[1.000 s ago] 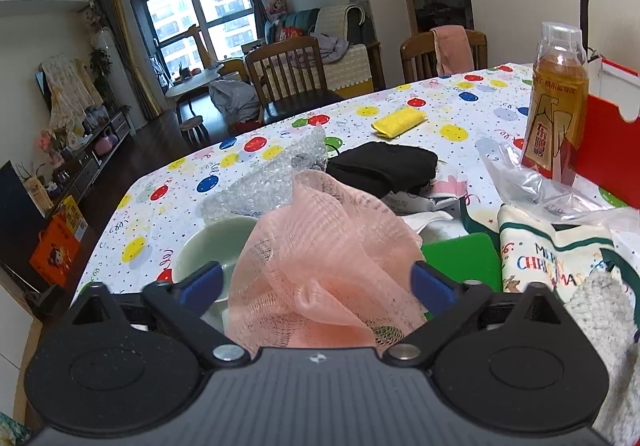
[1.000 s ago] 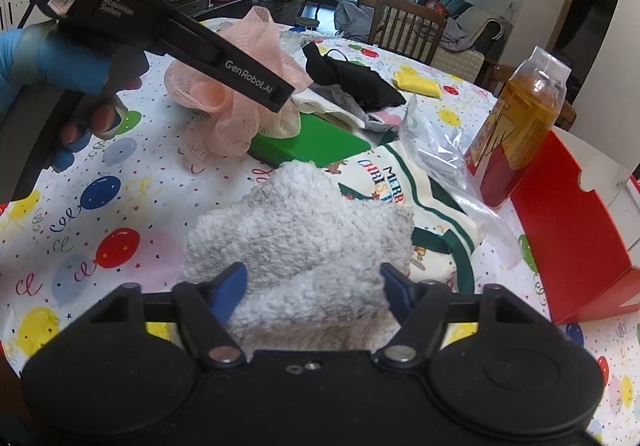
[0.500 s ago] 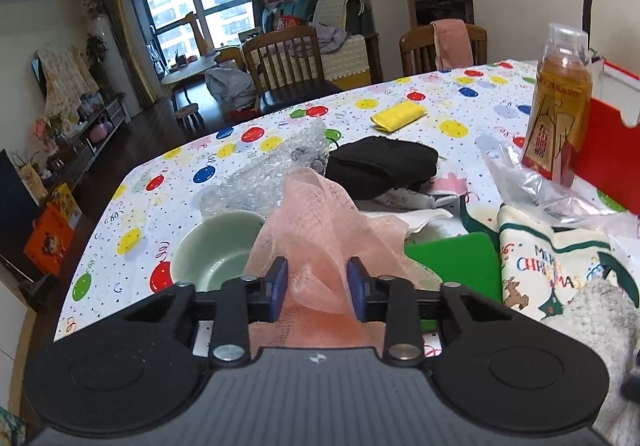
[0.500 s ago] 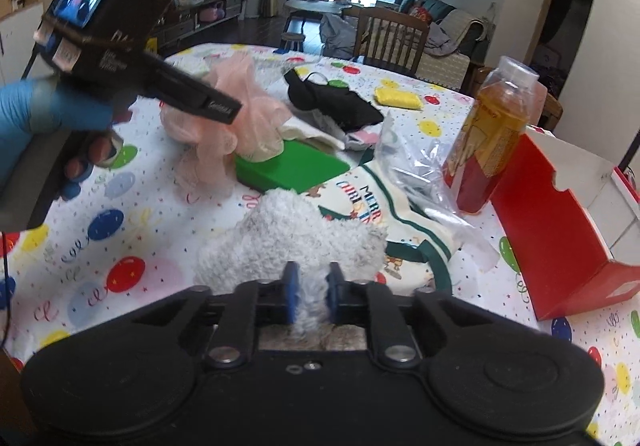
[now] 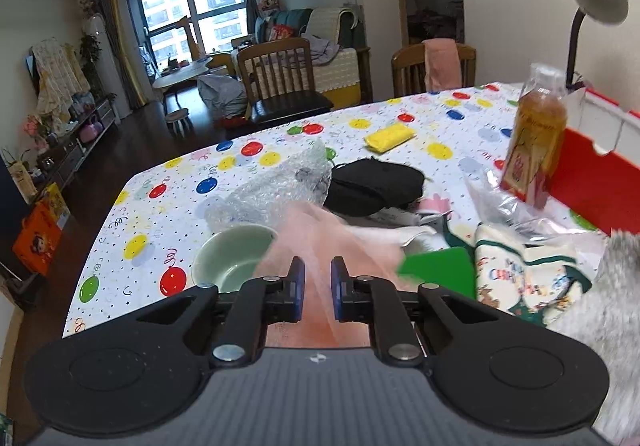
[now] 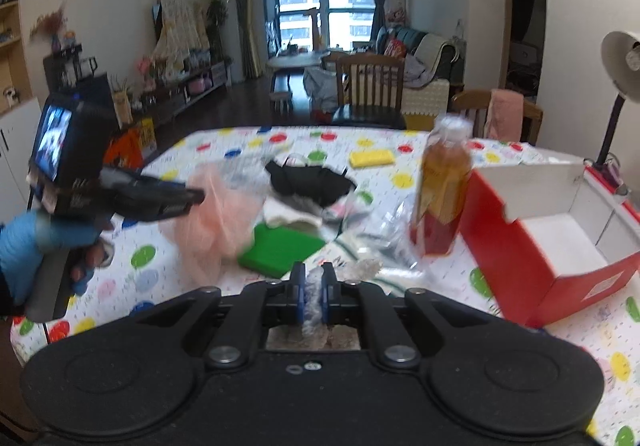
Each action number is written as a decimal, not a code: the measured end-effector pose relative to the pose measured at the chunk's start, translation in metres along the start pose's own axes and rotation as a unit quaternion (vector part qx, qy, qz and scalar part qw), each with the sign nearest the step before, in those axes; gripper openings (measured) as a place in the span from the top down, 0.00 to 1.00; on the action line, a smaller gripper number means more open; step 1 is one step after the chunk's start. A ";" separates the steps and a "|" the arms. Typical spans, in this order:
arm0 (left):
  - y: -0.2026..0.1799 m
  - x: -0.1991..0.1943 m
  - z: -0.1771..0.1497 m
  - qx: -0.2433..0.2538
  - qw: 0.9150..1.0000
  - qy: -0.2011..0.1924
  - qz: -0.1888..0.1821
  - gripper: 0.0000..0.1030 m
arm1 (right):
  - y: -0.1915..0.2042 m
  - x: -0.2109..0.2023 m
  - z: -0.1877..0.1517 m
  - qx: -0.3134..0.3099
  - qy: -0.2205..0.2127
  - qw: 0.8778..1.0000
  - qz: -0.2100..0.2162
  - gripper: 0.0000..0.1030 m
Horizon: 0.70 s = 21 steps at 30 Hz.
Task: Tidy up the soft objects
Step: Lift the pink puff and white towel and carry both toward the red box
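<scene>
My left gripper (image 5: 317,288) is shut on a pink mesh cloth (image 5: 320,234) and holds it lifted above the table; the cloth also shows hanging from it in the right wrist view (image 6: 218,214). My right gripper (image 6: 313,292) is shut on a grey fluffy towel (image 6: 316,320), lifted; the towel shows at the right edge of the left wrist view (image 5: 604,310). A black cloth (image 5: 374,184), a yellow sponge cloth (image 5: 390,136), a green pad (image 5: 438,274) and a Christmas towel (image 5: 520,282) lie on the dotted tablecloth (image 5: 168,214).
An open red box (image 6: 560,234) stands at the right. A bottle of amber drink (image 6: 442,190) stands next to it, with clear plastic wrap (image 5: 508,206) at its foot. A green bowl (image 5: 232,260) and bubble wrap (image 5: 276,190) lie left. A desk lamp (image 5: 598,2) stands behind the box.
Both grippers closed from open, the left on the pink mesh cloth and the right on the grey towel. Both have since lifted their cloths up off the table.
</scene>
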State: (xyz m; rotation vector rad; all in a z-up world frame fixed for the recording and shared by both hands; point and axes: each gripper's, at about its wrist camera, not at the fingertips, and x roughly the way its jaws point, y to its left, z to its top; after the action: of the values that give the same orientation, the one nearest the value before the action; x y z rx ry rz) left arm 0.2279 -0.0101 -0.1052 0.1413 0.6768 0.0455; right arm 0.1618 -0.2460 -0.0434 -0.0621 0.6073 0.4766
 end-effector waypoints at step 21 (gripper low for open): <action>-0.006 -0.007 -0.004 0.007 0.999 -0.015 -0.030 0.05 | -0.059 -0.021 0.018 0.050 -0.016 0.998 -0.035 0.93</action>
State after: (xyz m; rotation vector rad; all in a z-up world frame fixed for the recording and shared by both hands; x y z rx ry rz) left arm 0.2202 -0.0161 -0.1047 0.1354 0.6507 -0.0197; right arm 0.1828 -0.3038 -0.0214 0.0187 0.5950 0.3788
